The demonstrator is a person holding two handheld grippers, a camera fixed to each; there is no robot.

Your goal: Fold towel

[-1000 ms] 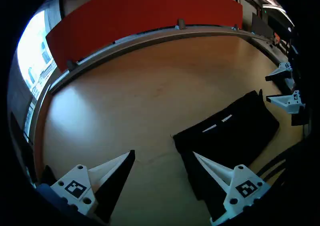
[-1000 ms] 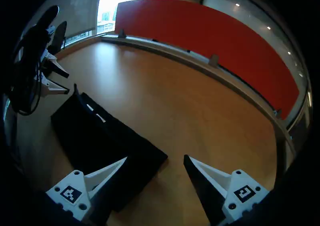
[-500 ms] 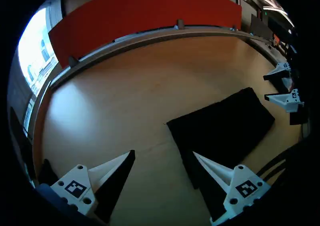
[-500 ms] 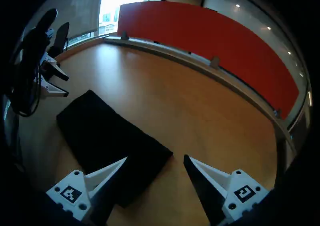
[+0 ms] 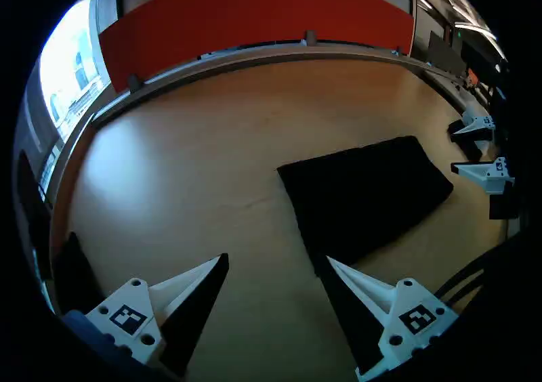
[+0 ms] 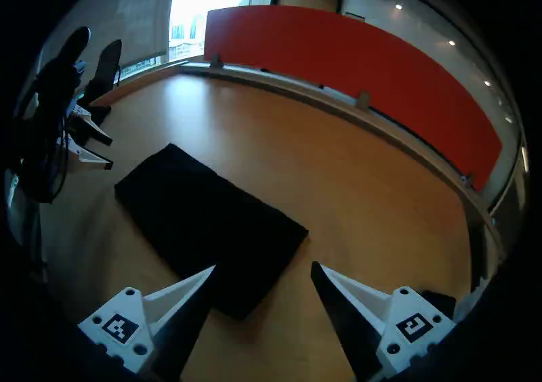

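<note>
A wooden bench (image 5: 203, 165) runs out to a red panel (image 5: 257, 16) at its far edge, with a bright window (image 5: 68, 70) off to one side. A black towel (image 5: 366, 185) lies flat on it, a folded rectangle ahead of the left tool (image 5: 276, 258), toward its right finger, whose tip overlaps the near corner. The right tool (image 6: 263, 267) hangs at the towel's other end, left finger over the near edge. Both tools gape wide, holding nothing.
</note>
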